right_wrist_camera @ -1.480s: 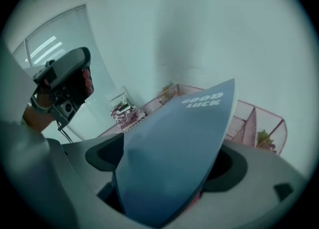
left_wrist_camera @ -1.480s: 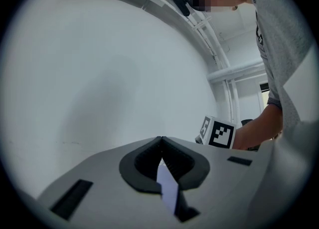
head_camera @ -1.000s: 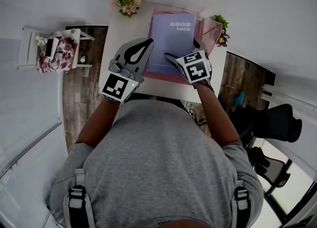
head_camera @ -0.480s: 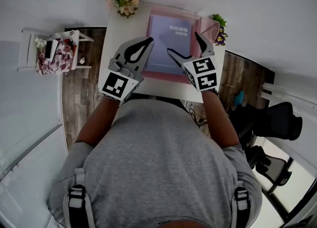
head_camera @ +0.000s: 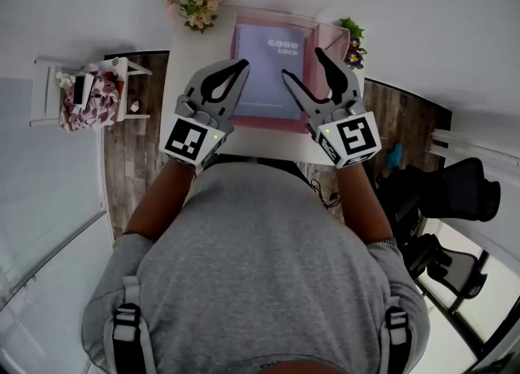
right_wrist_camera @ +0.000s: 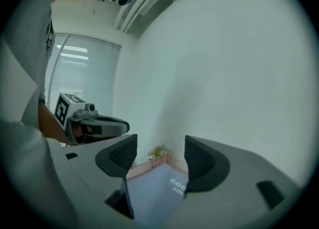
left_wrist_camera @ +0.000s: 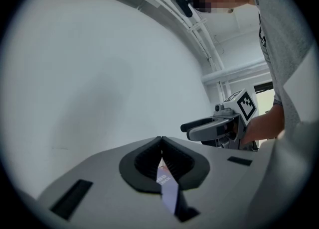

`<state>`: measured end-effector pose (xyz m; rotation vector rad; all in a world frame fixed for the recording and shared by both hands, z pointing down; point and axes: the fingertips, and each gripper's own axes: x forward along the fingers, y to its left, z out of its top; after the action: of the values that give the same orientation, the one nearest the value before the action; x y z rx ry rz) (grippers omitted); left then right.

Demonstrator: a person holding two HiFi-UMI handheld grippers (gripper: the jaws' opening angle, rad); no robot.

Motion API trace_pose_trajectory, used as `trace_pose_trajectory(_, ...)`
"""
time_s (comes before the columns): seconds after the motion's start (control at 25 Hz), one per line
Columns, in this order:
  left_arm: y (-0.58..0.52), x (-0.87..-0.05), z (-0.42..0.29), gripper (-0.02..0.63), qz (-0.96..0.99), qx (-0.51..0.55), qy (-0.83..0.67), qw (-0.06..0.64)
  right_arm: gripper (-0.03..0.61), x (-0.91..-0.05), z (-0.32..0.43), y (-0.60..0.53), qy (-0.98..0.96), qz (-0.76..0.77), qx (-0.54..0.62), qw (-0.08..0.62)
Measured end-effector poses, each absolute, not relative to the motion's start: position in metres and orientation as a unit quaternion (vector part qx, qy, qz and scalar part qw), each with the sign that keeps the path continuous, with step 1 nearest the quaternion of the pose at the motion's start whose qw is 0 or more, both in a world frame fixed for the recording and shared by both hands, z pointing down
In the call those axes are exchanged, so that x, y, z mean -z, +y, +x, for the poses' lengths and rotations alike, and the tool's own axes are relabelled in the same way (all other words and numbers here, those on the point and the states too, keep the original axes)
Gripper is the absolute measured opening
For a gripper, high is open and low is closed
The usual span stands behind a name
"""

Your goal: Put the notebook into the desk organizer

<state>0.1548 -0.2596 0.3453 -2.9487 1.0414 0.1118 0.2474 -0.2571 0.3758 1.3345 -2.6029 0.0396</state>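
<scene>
A lavender notebook (head_camera: 270,67) printed "GOOD LUCK" lies flat inside the pink desk organizer (head_camera: 322,39) on the white table (head_camera: 183,63). My right gripper (head_camera: 302,65) hovers above the notebook's right half. Its jaws have just been closing but still stand apart, with nothing between them. In the right gripper view the notebook (right_wrist_camera: 159,193) and the organizer's rim (right_wrist_camera: 144,167) show below the right gripper (right_wrist_camera: 159,156). My left gripper (head_camera: 241,65) is held over the notebook's left edge, jaws together and empty. In the left gripper view the left gripper (left_wrist_camera: 160,142) shows its pads meeting.
A flower pot (head_camera: 193,4) stands at the table's far left corner and another plant (head_camera: 353,45) by the organizer's right side. A white side stand with patterned cloth (head_camera: 88,88) is on the left. A black office chair (head_camera: 459,189) stands on the right.
My right gripper has lifted off the notebook's near right part, risen and tipped up toward level, and its jaws have narrowed. The left gripper has stayed put.
</scene>
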Motion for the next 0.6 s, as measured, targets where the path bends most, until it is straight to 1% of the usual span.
trace_pose_trajectory(0.08,-0.258,-0.344,0.158,0.018,-0.943,-0.036,0.33,0.007,0.281,-0.371,0.248,-0.251,-0.89,0.447,-0.013,0.083)
trace_pose_trajectory(0.24,-0.253,-0.348,0.162,0.019,-0.946,-0.023,0.325,0.004,0.151,-0.365,0.248,-0.236,-0.904,0.425,-0.019,0.038)
trace_pose_trajectory(0.32,-0.249,-0.349,0.164,0.018,-0.947,-0.016,0.322,0.004,0.091,-0.364,0.248,-0.228,-0.909,0.417,-0.015,0.026)
trace_pose_trajectory(0.44,-0.247,-0.348,0.166,0.019,-0.948,-0.024,0.318,0.006,0.052,-0.364,0.249,-0.223,-0.908,0.417,-0.012,0.021)
trace_pose_trajectory(0.52,-0.246,-0.346,0.167,0.018,-0.948,-0.031,0.317,0.008,0.008,-0.366,0.251,-0.223,-0.906,0.423,-0.011,0.021)
trace_pose_trajectory(0.6,-0.246,-0.347,0.167,0.02,-0.948,-0.029,0.316,0.007,0.008,-0.366,0.254,-0.221,-0.906,0.424,-0.01,0.016)
